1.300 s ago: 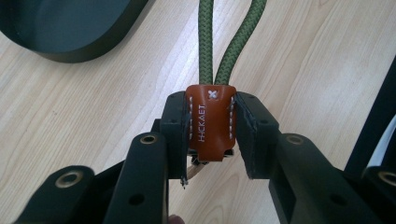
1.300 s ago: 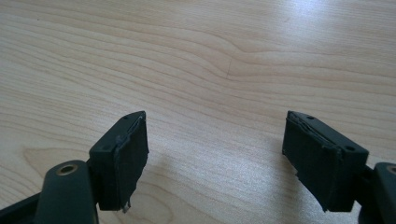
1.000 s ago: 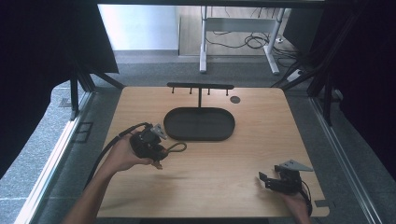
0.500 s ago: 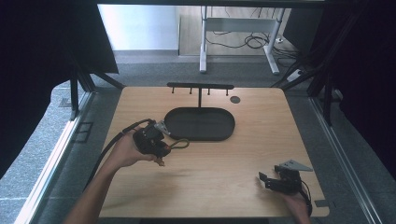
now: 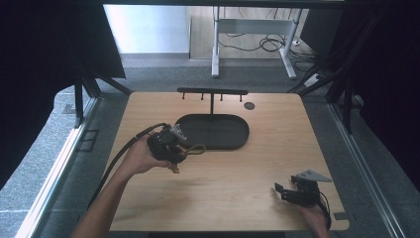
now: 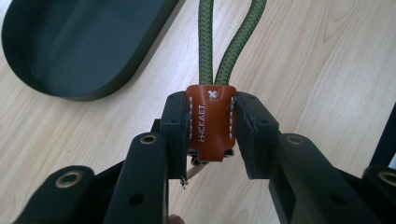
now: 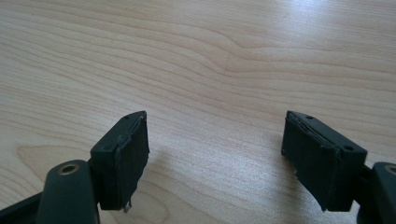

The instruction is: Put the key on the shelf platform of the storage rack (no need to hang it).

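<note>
The left gripper (image 6: pixel 211 135) is clamped on a brown leather tab (image 6: pixel 211 122) that binds a green cord loop (image 6: pixel 219 51); the loop lies on the wooden table (image 5: pixel 247 188), just near the black oval tray (image 5: pixel 218 131) and perhaps touching its edge. At the near right corner the right gripper (image 7: pixel 215 158) hangs over bare wood, jaws wide apart and holding nothing

The tabletop (image 6: pixel 327 84) is pale, matt wood grain. The tray (image 6: pixel 84 42) looks matt dark plastic. A braided green cord (image 6: pixel 203 42) enters a smooth, stitched brown leather tab (image 6: pixel 210 121).
</note>
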`<state>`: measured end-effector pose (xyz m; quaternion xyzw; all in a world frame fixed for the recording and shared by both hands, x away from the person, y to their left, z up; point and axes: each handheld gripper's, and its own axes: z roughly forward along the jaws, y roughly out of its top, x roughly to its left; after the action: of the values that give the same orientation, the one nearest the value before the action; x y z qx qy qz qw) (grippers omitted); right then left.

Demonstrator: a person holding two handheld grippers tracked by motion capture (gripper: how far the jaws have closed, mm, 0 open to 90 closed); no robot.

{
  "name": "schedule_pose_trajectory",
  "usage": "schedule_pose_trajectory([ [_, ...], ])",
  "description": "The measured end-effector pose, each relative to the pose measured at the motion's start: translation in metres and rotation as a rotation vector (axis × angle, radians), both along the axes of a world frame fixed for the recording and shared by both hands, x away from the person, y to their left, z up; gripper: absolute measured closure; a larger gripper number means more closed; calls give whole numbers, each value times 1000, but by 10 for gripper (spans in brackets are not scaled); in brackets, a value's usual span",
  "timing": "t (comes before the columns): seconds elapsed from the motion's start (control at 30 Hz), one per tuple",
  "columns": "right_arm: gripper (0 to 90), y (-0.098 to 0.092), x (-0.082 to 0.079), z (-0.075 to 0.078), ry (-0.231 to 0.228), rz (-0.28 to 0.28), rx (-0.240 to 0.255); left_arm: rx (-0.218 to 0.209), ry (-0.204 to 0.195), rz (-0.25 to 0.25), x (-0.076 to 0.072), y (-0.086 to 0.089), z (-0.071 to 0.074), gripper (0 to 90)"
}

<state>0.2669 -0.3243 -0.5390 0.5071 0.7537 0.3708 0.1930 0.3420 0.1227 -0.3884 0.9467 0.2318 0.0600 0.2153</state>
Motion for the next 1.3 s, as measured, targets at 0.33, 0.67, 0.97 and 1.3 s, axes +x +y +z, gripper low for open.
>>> schedule_pose_trajectory([
  [0.33,240,-1,0,0,1,-3,2,-13,-11,-11,3,-9,6,669],
  [0.67,246,-2,0,0,-3,-9,-2,4,-21,-29,5,-20,9,669],
  [0.97,247,0,-2,3,-14,-3,4,8,-30,-30,8,-24,12,669],
  [1.3,247,0,-1,3,-17,-6,7,32,-32,-36,14,-33,15,669],
])
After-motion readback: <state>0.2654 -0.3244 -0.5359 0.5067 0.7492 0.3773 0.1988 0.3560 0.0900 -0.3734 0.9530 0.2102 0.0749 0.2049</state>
